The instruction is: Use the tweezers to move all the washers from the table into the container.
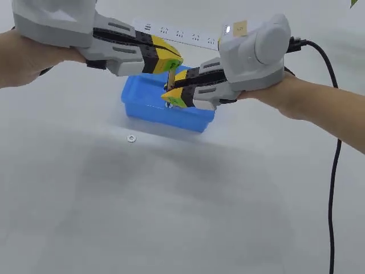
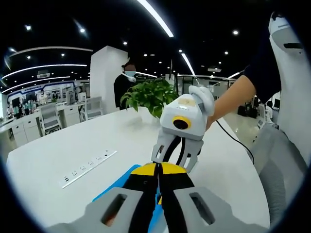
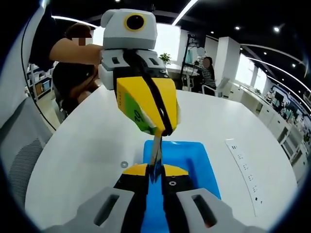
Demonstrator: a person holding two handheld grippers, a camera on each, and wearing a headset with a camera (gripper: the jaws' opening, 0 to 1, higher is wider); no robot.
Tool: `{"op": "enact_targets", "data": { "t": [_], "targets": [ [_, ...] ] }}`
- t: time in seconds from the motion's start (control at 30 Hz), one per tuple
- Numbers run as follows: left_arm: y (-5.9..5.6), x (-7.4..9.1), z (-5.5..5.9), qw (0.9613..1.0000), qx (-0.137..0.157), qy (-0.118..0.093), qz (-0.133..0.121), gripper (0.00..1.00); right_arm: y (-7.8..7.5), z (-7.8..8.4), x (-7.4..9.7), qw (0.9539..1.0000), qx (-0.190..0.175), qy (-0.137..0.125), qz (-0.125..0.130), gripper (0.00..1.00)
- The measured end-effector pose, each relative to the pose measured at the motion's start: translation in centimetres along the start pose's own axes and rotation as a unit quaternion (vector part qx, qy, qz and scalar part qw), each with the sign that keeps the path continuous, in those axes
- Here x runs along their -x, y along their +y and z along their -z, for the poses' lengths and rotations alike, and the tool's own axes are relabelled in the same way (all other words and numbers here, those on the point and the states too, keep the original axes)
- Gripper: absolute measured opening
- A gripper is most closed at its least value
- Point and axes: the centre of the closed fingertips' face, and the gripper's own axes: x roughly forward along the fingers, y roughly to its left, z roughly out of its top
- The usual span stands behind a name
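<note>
One washer (image 1: 132, 138) lies flat on the bare tabletop (image 1: 188, 217), just beside the blue container (image 1: 137, 106) on the side towards the person's edge and not touching it. I judge it light, thin, stiff and slippery. Because it sits flush on a smooth surface, it is best taken across its rim, with one tweezer tip through the hole and the other outside. A pinch from above would likely skate off or flick it away.

The tweezers (image 3: 156, 150) are narrow and springy. The left claw (image 1: 170, 61) is clamped on their upper end. The right claw (image 3: 154, 174) is closed around them lower down, where squeezing closes the tips. Both claws hang over the container, well short of the washer.

The head view gives the layout: the washer against the container's near wall, and the power strip (image 1: 177, 34) beyond it towards the far edge. Something small glints at the tweezers' tip there, too small to name.

The right gripper view shows what the head view hides: the tweezers running straight from the left claw into its own jaws, and part of the container's floor. I cannot tell whether washers lie inside.

The left gripper view looks head-on at the right gripper's body. Its own yellow tips are pressed together, and the washer is out of its frame.
</note>
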Motion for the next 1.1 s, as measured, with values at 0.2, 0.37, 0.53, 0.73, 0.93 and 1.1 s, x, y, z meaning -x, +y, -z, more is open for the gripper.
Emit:
{"op": "enact_targets", "data": {
  "t": [0.2,0.37,0.53,0.73,0.93,1.1],
  "targets": [
    [0.0,0.0,-0.9,0.9997,-0.023,0.001,-0.01,0.04,-0.4,-0.8,0.0,0.9999,-0.002,0.0,0.017,0.11],
    [0.2,0.4,-1.8,0.9995,-0.023,-0.01,-0.022,0.04,-0.6,-1.4,0.5,0.9994,-0.006,-0.004,0.032,0.14],
    [0.9,1.3,-3.2,0.9984,-0.026,-0.032,-0.04,0.04,-0.2,-1.1,1.1,0.9991,-0.017,0.003,0.039,0.21],
    [0.5,2.5,-3.3,0.9978,-0.033,-0.025,-0.051,0.04,0.2,-0.5,2.5,0.9978,-0.011,-0.005,0.065,0.27],
    [-0.4,3.8,-2.1,0.9981,-0.037,-0.011,-0.049,0.04,0.6,-1.5,4.7,0.9921,-0.049,-0.04,0.108,0.35],
    [-1.4,5.0,-1.8,0.9975,-0.021,-0.023,-0.064,0.04,1.6,-1.3,5.7,0.9885,-0.062,-0.048,0.13,0.46]
  ]
}}
